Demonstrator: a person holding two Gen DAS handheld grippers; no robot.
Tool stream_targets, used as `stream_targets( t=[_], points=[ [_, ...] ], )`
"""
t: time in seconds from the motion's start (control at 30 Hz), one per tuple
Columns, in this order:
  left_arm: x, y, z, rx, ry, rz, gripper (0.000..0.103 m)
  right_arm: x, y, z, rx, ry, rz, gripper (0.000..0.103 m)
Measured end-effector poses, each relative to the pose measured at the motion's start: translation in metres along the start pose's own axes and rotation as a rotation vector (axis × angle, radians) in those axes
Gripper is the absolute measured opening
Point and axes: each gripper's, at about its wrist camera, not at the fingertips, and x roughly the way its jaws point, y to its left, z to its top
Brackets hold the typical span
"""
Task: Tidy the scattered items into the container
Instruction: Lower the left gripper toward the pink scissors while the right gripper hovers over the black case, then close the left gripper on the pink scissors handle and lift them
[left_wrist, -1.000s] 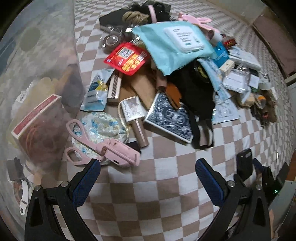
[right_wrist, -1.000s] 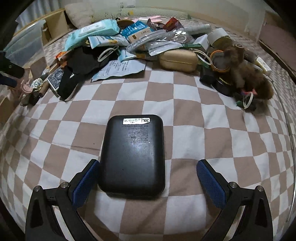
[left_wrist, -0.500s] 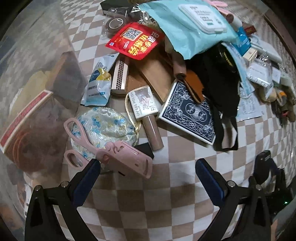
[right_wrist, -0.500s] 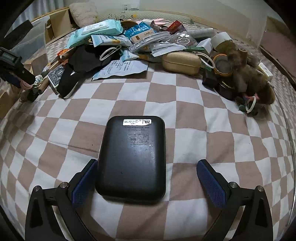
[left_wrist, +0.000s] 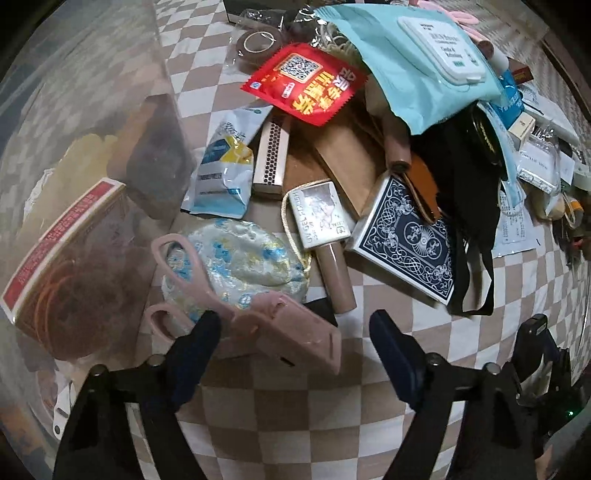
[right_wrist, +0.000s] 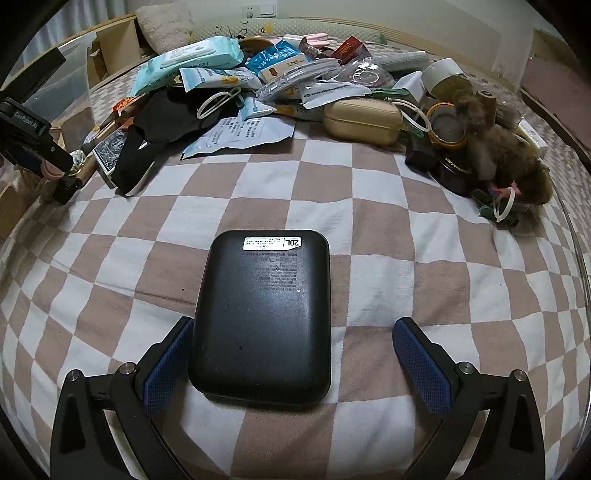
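Observation:
My left gripper (left_wrist: 295, 336) is open and low over pink scissors in a pink sheath (left_wrist: 280, 325), which lie on a floral pouch (left_wrist: 243, 262); the sheath sits between the jaws. The clear plastic container (left_wrist: 85, 177) stands at the left with a red-edged box inside. My right gripper (right_wrist: 295, 350) is open around a black power bank (right_wrist: 264, 314) lying flat on the checkered cloth (right_wrist: 406, 258); the left pad is close to its edge, the right pad stands apart.
A heap of items lies beyond: a blue card deck (left_wrist: 406, 236), red packet (left_wrist: 306, 85), teal wipes pack (left_wrist: 424, 51), nail polish bottle (left_wrist: 325, 236), black fabric (left_wrist: 472, 184), beige case (right_wrist: 362, 120), tape rolls (right_wrist: 447, 125) and a brown furry item (right_wrist: 506, 151).
My left gripper has moved forward and down toward the pink scissors, which now sit between its jaws. The right gripper has moved slightly further around the power bank.

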Motion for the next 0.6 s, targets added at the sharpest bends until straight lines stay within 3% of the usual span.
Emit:
stream_targets(
  t=[0.13, 0.4, 0.6],
  points=[
    [-0.005, 0.004, -0.002, 0.022, -0.006, 0.017, 0.061, 0.000, -0.001, 0.000, 0.002, -0.001, 0.000, 0.103],
    [-0.015, 0.005, -0.009, 0.069, -0.038, 0.007, 0.056, -0.001, 0.006, 0.001, 0.012, -0.032, 0.005, 0.103],
    [-0.027, -0.006, -0.021, 0.171, -0.062, -0.049, 0.049, 0.000, 0.008, 0.002, 0.007, -0.034, -0.006, 0.102]
  ],
)
